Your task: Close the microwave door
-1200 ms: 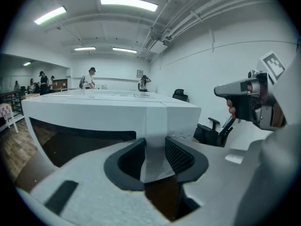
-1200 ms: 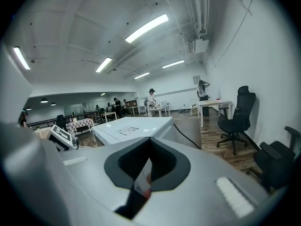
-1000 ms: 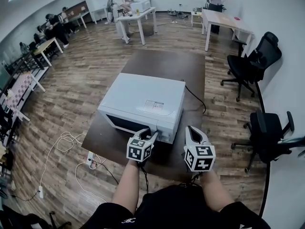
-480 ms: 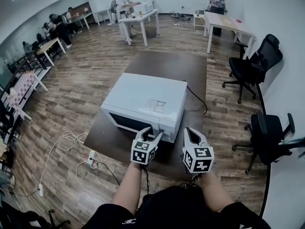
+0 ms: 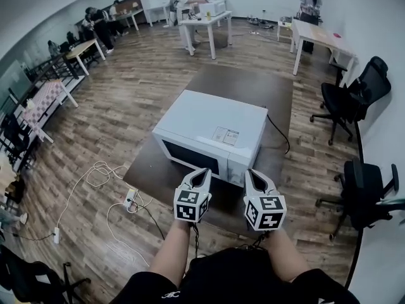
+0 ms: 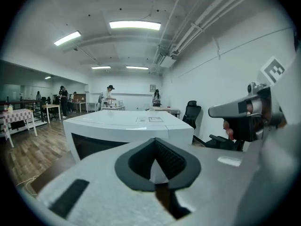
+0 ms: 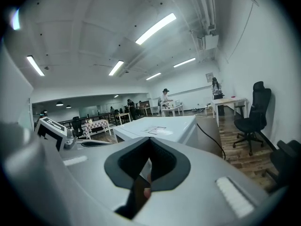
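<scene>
The white microwave [image 5: 212, 128] stands on a dark brown table [image 5: 253, 87], and its dark-windowed door [image 5: 190, 157] lies flush with the front. My left gripper [image 5: 202, 172] hovers just before the microwave's front right part without touching it, jaws together and holding nothing. My right gripper [image 5: 253, 175] hangs beside it, off the microwave's right front corner, jaws also together and empty. The left gripper view has the microwave [image 6: 127, 128] straight ahead beyond the gripper's tips [image 6: 154, 141]. In the right gripper view the microwave's top [image 7: 164, 125] shows above that gripper's tips [image 7: 149, 140].
A black power cord [image 5: 278, 135] runs from the microwave's back across the table. A power strip and white cables [image 5: 130, 198] lie on the wooden floor at left. Black office chairs [image 5: 351, 97] [image 5: 367, 195] stand at right. People work at far tables [image 5: 205, 18].
My left gripper has pulled back from the microwave's front and lifted; its jaws, spread half a second ago, are together now. The right gripper shifted a little. The view swung left.
</scene>
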Demonstrator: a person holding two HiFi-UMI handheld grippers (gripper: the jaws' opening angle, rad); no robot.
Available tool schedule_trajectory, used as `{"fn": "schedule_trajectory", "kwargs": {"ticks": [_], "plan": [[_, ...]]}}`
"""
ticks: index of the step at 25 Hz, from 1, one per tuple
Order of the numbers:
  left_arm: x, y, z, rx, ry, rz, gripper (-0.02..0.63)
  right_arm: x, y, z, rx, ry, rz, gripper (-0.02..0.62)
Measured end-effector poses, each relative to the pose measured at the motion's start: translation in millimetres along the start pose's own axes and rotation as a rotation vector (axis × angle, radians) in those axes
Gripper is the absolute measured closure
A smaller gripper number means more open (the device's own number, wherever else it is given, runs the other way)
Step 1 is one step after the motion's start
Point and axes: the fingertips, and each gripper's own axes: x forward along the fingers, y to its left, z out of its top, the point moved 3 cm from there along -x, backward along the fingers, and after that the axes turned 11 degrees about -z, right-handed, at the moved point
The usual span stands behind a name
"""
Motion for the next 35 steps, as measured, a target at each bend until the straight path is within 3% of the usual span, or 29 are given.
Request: {"fn": "schedule_trajectory", "kwargs": {"ticks": [4,11,21,35], "plan": [[-22.5,5.5,6.3,-0.017,-0.019,0.035,0.6,2.3,20.5,-1.2,-0.009,0.0,0.044,0.588],[-73.1,25.0,12.1,-0.141,-0.083,0.091,0.597,6.3,68.0,2.1,-0.058,-0.012,0.142,0.589],[-124.7,39.7,-7.8,-0.146,-0.069,0.18,0.595,6.9,116.0,-6.3,-0.104,-0.013,0.202,0.589],[-121.1,39.6,-11.5,-0.131,-0.048,0.171,0.595,8.6,118.5,-11.6,-0.106,0.007,0.194,0.589]]}}
